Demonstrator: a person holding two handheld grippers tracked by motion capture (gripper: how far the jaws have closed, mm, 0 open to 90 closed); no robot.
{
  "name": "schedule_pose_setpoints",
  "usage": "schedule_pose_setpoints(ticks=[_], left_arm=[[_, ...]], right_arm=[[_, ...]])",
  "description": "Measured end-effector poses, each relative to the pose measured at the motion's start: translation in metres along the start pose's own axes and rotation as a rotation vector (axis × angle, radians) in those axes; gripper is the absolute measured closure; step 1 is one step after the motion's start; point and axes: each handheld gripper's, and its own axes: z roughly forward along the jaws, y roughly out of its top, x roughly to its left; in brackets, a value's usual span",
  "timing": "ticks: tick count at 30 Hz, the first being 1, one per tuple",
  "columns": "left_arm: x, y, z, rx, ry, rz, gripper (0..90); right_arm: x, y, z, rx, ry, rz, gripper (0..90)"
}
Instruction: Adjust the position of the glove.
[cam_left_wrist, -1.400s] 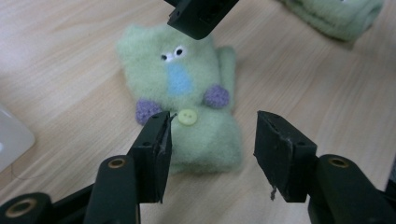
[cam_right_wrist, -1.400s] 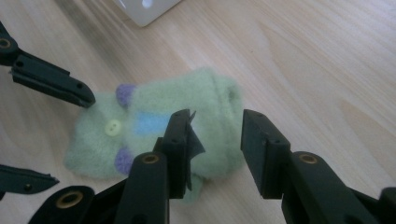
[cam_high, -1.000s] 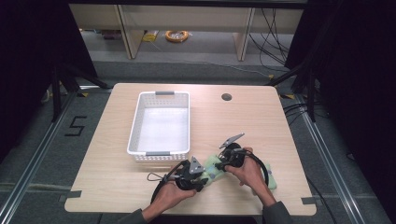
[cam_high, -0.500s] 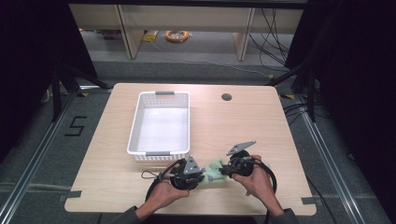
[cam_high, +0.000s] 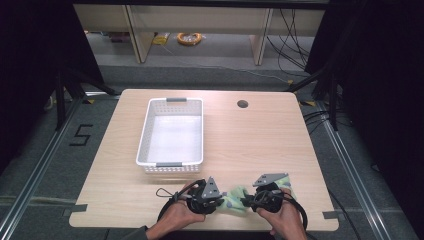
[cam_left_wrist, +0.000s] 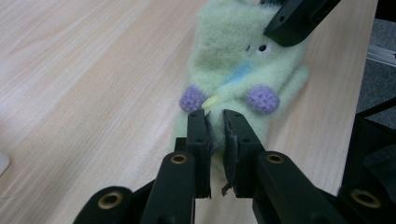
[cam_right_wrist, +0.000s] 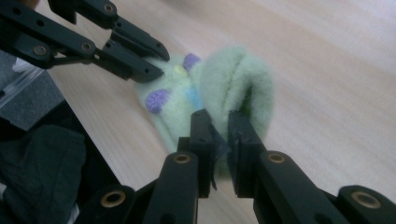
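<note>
Your left gripper has its fingers nearly pressed together, pinching the near edge of the fuzzy green sock, right below its two purple knit dots. Your right gripper does the same at the other end, fingers clamped on a raised fold of that sock. So the sock lies stretched between both sets of fingers, on the tabletop near its front edge. Beyond your left fingers sits the white basket, well apart from the sock.
</note>
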Motion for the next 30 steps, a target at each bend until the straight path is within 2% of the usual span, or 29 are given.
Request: schedule_pose_setpoints(ticks=[1,2,4,6,8,9,11,12,14,16,17,18,19,20,21,22,23,24,26,27,28,29,30], left_arm=[[0.002,0.001,-0.001,0.006,0.002,0.030,81.1],[0.002,0.000,0.000,0.005,0.003,0.023,81.0],[0.002,0.000,0.000,0.009,-0.003,0.022,80.9],[0.001,-0.001,0.002,0.012,0.012,0.010,80.6],[0.001,-0.001,0.002,0.010,0.013,0.019,80.4],[0.002,-0.001,0.003,0.010,0.025,0.019,80.1],[0.001,-0.001,0.002,0.006,0.022,0.012,79.6],[0.001,-0.001,0.003,-0.007,0.026,0.018,79.6],[0.001,-0.002,0.004,-0.002,0.027,0.003,78.9],[0.001,-0.002,0.004,-0.011,0.014,-0.007,76.8],[0.002,-0.003,0.003,-0.007,0.006,-0.006,74.4],[0.002,-0.003,0.003,-0.007,0.006,-0.006,72.7],[0.002,-0.003,0.003,-0.009,-0.004,-0.027,72.7],[0.003,-0.003,0.001,0.001,0.000,-0.008,68.2],[0.003,-0.003,0.001,0.001,0.000,-0.008,66.7],[0.003,-0.003,0.001,0.000,0.002,-0.025,66.7],[0.004,-0.003,0.000,-0.001,0.009,-0.034,58.8],[0.004,-0.003,0.000,-0.017,0.003,-0.054,58.8],[0.005,-0.001,-0.005,-0.022,0.005,-0.042,56.9],[0.006,0.001,-0.009,-0.035,0.008,-0.055,52.4],[0.006,0.001,-0.009,-0.035,0.008,-0.055,48.4],[0.006,0.002,-0.011,-0.043,0.006,-0.078,48.4],[0.006,0.002,-0.012,-0.049,0.004,-0.100,47.4]], right_arm=[[0.000,0.000,0.000,0.000,0.000,0.000,82.2],[0.000,0.000,0.000,0.027,-0.009,-0.002,81.9],[-0.001,-0.002,0.003,0.031,-0.011,-0.006,80.9],[0.000,-0.004,0.006,0.031,-0.021,-0.008,79.3],[0.002,-0.006,0.006,0.059,-0.027,-0.004,77.2],[0.003,-0.008,0.008,0.047,-0.025,0.007,76.2],[0.004,-0.009,0.007,0.047,-0.018,0.017,73.8],[0.004,-0.009,0.007,0.047,-0.018,0.017,73.8],[0.002,-0.009,0.005,0.057,-0.019,0.009,72.2],[0.002,-0.009,0.005,0.053,-0.015,0.021,68.5],[0.001,-0.009,0.002,0.046,-0.013,0.011,64.3],[0.001,-0.009,0.002,0.046,-0.013,0.011,64.3],[0.001,-0.009,0.000,0.025,-0.013,0.018,63.3],[0.000,-0.008,-0.007,0.011,-0.017,0.016,59.5],[0.000,-0.008,-0.007,0.011,-0.017,0.016,59.5],[-0.001,-0.007,-0.011,-0.007,-0.019,0.015,58.8],[-0.004,-0.006,-0.021,-0.024,-0.033,0.014,57.4],[-0.004,-0.006,-0.021,-0.024,-0.033,0.014,57.4],[-0.009,-0.005,-0.033,-0.038,-0.060,0.007,57.4],[-0.016,-0.005,-0.045,-0.068,-0.096,0.009,57.4],[-0.020,-0.006,-0.051,-0.073,-0.133,-0.009,57.4],[-0.020,-0.006,-0.051,-0.073,-0.133,-0.009,57.4],[-0.025,-0.007,-0.058,-0.059,-0.171,-0.014,57.2]])
